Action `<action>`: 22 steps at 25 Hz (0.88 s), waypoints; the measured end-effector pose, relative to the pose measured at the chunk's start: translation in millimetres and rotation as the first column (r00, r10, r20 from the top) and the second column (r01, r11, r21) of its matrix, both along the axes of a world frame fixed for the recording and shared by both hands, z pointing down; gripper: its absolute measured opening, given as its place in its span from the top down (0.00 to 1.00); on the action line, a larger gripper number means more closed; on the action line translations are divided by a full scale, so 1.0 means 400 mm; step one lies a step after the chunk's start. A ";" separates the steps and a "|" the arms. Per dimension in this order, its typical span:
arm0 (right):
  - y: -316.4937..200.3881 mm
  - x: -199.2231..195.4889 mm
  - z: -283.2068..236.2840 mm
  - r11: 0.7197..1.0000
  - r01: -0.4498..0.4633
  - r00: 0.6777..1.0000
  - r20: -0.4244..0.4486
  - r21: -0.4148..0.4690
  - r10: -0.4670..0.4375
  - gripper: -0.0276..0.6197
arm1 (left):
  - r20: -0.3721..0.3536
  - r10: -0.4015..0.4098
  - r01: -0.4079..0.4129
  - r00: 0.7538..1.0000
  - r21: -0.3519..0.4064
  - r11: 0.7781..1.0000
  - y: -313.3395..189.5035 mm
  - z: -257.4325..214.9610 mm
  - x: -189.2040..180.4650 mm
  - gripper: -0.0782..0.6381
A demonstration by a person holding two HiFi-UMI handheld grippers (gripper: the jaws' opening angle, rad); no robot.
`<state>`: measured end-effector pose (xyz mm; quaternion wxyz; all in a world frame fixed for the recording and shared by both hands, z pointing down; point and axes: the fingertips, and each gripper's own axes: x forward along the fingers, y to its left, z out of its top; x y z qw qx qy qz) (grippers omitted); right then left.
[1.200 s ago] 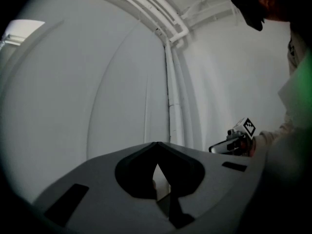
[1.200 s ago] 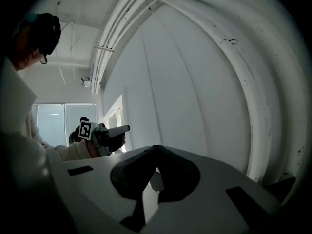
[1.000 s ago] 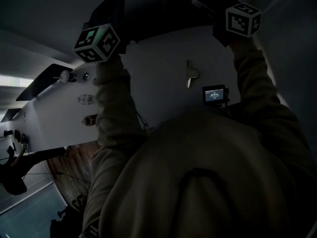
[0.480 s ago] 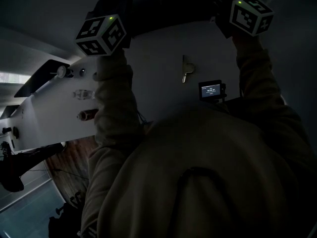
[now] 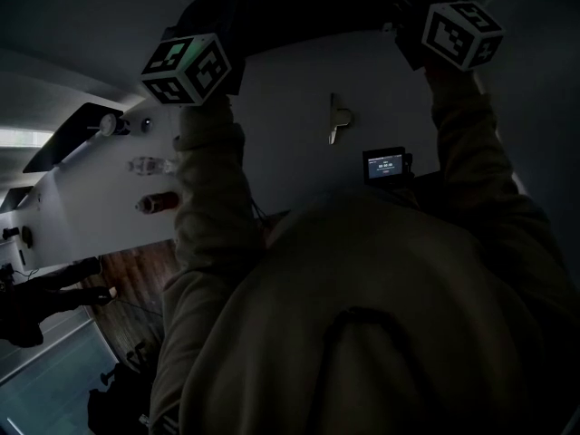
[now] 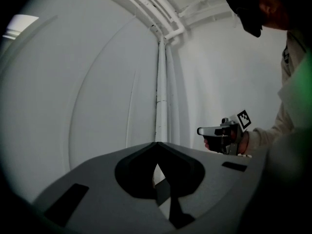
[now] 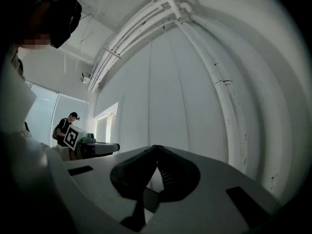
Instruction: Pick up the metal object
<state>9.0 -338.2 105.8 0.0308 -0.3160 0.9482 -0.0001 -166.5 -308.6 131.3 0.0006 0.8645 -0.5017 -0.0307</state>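
A small metal object (image 5: 337, 119) lies on the white table (image 5: 272, 116), between my two raised arms. Both grippers are held up in front of me and point level at a white wall, well away from the metal piece. The left gripper (image 6: 157, 144) has its jaws together at the tip with nothing between them; its marker cube (image 5: 186, 66) shows in the head view. The right gripper (image 7: 156, 147) is shut and empty too, under its marker cube (image 5: 462, 33). Each gripper view also shows the other gripper off to the side.
On the table's left part lie a round knob-like piece (image 5: 107, 125), a clear item (image 5: 150, 165) and a brown cylinder (image 5: 159, 202). A small lit screen (image 5: 385, 165) stands near the metal object. White pipes (image 6: 161, 91) run up the wall. A person (image 7: 63, 126) stands far off by the windows.
Both marker cubes have drifted slightly right in the head view, and the table objects have slid a little up and left. Both grippers stay shut and empty.
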 end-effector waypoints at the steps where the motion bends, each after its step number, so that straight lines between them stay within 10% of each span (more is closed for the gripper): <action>1: -0.006 0.003 -0.002 1.000 0.001 1.000 0.003 0.001 -0.001 0.93 | 0.004 0.000 0.000 1.000 -0.004 1.000 -0.004 0.004 0.001 0.88; 22: 0.005 -0.049 0.248 0.979 0.013 0.997 -0.076 -0.205 -0.029 0.93 | -0.110 -0.037 0.017 0.993 -0.171 0.985 0.020 0.248 -0.018 0.88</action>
